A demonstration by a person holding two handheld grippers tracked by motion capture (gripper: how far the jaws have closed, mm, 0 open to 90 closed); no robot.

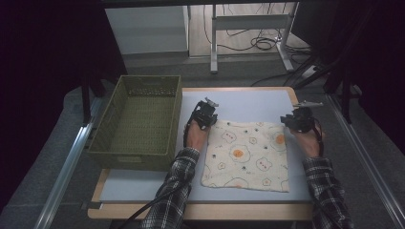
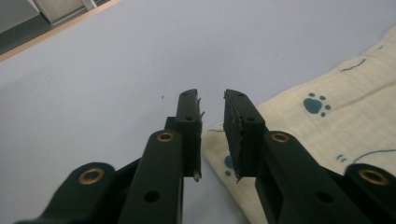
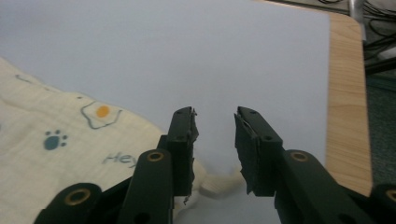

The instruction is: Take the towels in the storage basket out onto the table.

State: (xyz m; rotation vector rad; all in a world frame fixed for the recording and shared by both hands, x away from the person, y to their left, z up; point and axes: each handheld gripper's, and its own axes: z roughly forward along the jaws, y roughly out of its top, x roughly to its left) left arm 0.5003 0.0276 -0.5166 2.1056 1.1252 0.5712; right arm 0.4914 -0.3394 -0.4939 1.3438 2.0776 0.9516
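Where spread flat: egg-printed cloth (image 1: 248,155)

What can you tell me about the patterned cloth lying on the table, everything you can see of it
The cloth is a pale yellow, roughly square piece of what looks like soft woven cotton, printed with fried eggs, teal paw prints and small lettering. It lies spread flat on the light blue table top, right of the green basket and apart from it. The left gripper and right gripper sit at its two far corners, jaws parted above the corners and not clamped on the fabric.
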